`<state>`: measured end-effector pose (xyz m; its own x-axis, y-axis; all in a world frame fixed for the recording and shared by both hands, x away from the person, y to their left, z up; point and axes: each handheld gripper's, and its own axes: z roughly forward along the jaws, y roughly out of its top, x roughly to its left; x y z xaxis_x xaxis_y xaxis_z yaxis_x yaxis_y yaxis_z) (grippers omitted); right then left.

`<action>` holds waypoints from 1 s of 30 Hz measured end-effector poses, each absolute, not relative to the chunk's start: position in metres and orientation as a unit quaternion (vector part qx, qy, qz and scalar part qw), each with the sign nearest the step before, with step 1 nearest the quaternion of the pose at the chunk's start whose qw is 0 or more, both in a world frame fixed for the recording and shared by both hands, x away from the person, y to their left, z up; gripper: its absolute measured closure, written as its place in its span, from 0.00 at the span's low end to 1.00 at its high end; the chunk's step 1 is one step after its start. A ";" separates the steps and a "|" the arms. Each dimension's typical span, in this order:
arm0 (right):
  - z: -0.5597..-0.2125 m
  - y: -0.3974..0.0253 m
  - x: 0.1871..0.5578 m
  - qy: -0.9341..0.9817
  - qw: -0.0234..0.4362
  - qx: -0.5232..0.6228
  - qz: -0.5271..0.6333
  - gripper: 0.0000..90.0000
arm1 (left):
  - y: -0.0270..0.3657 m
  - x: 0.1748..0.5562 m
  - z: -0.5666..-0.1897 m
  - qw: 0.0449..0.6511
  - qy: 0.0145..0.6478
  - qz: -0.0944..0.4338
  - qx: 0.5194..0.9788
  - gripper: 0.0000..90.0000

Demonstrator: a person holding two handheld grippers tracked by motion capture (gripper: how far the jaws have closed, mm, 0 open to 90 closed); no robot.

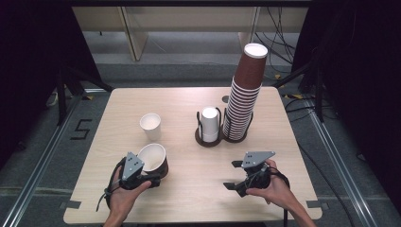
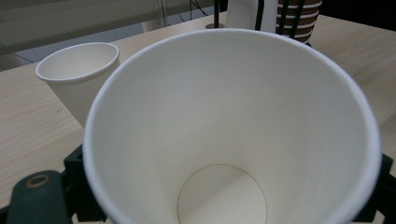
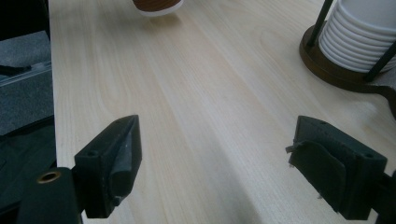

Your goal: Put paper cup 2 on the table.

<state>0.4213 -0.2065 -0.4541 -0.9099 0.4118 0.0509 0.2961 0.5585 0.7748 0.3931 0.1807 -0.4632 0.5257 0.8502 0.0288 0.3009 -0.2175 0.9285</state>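
My left gripper (image 1: 157,174) is shut on a brown paper cup (image 1: 154,159) with a white inside, held at the front left of the table and tipped a little toward me. In the left gripper view the cup (image 2: 233,121) sits between the jaws with its empty bottom showing. A white paper cup (image 1: 150,126) stands upright just behind it, and appears again (image 2: 78,74). My right gripper (image 1: 232,175) is open at the front right, with nothing between its fingers (image 3: 112,170). The brown cup's base (image 3: 157,5) shows far ahead of it.
A dark wire holder (image 1: 208,137) with a stack of upside-down white cups (image 1: 210,121) stands mid-table. Beside it on the right rises a tall leaning stack of brown cups (image 1: 243,94). The white stack (image 3: 362,37) is close to the right gripper's right jaw. The table's front edge (image 1: 189,220) is near both hands.
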 end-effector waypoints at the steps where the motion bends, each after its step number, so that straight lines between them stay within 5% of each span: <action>1: -0.454 -0.207 0.421 0.880 0.066 0.202 0.425 0.19 | 0.181 0.393 -0.463 0.483 0.397 0.283 0.728 0.15; 30: -0.457 -0.215 0.423 0.879 0.066 0.213 0.421 0.20 | 0.199 0.429 -0.468 0.444 0.457 0.305 0.708 0.14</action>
<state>0.4228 -0.2152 -0.4572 -0.9006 0.4300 0.0633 0.3190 0.5551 0.7682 0.4292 0.1990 -0.4680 0.3959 0.9179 0.0262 0.3757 -0.1880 0.9075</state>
